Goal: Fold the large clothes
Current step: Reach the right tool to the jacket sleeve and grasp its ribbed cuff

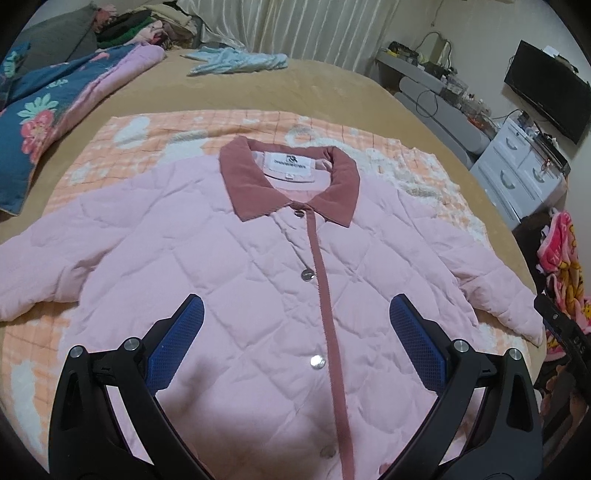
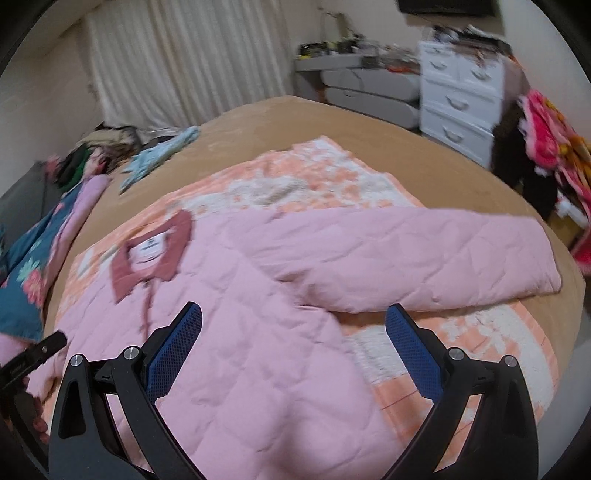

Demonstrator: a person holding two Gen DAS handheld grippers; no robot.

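A pink quilted jacket (image 1: 236,266) with a dusty-rose collar (image 1: 288,177) lies face up and buttoned on an orange-and-white checked blanket (image 1: 155,133), both sleeves spread out. My left gripper (image 1: 295,314) hovers open over the jacket's lower front, straddling the rose placket (image 1: 325,302). In the right wrist view the same jacket (image 2: 258,350) shows from its right side, with the right sleeve (image 2: 424,258) stretched out to the side. My right gripper (image 2: 293,321) stands open above the jacket's side near the armpit, holding nothing.
The tan bedspread (image 1: 295,92) carries a floral blue quilt (image 1: 40,122) at left, a light blue garment (image 1: 236,61) at the back and a clothes pile (image 1: 147,26). White drawers (image 1: 517,173), a grey bench (image 1: 443,110) and bright fabric (image 1: 561,258) stand to the right.
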